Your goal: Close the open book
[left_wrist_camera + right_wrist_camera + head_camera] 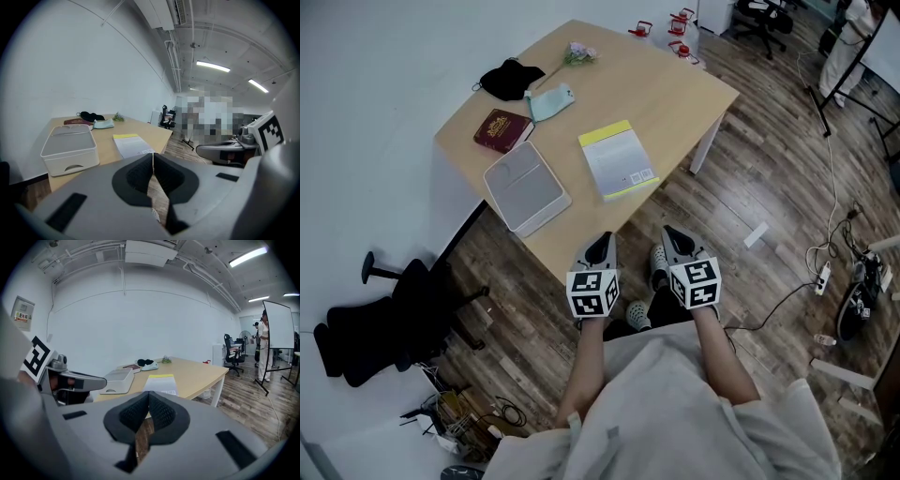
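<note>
A book (619, 159) lies flat on the wooden table (675, 94) near its front edge. It shows one white cover with a yellow band at the far end and a barcode; no spread pages are visible. It also shows in the left gripper view as the book (131, 145) and in the right gripper view as the book (161, 383). My left gripper (600, 246) and right gripper (675, 234) hang side by side off the table's near edge, above the floor, short of the book. The left gripper (153, 154) and the right gripper (149, 393) are shut, with nothing between the pads.
A white plastic tray (525, 187) sits left of the book, with a maroon book (502, 129), a black cloth (511, 78), a pale green pouch (550, 101) and a small flower sprig (579, 53) behind. A black office chair (384, 319) stands at left. Cables (820, 272) lie on the floor at right.
</note>
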`<state>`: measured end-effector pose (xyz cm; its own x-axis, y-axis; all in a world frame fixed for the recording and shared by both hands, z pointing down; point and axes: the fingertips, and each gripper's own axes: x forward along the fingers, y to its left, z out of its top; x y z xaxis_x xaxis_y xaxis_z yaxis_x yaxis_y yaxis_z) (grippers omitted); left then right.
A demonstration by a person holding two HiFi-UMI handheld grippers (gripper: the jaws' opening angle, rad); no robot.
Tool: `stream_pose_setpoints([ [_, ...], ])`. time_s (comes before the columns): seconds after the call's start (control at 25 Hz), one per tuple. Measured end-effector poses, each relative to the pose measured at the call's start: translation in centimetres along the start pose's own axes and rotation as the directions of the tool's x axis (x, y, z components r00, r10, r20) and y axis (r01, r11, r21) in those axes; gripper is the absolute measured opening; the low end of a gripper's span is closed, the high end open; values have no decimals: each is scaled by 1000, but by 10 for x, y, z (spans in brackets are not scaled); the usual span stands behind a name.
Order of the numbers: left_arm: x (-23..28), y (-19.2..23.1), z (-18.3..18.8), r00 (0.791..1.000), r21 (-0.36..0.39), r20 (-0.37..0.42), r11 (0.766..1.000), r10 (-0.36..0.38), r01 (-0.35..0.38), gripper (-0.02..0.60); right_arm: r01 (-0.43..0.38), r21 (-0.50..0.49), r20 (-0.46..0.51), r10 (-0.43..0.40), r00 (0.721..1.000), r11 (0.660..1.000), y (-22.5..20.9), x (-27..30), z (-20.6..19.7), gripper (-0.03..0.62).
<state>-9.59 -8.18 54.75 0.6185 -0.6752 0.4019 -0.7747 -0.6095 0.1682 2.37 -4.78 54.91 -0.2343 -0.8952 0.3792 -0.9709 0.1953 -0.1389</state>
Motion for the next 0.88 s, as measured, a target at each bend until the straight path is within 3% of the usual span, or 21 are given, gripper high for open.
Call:
stream_pose_setpoints([
  [0.88,-1,3,-6,1000,15,-25,1000,-14,15,25,13,9,2,-13,1000,1000,0,1,3,3],
])
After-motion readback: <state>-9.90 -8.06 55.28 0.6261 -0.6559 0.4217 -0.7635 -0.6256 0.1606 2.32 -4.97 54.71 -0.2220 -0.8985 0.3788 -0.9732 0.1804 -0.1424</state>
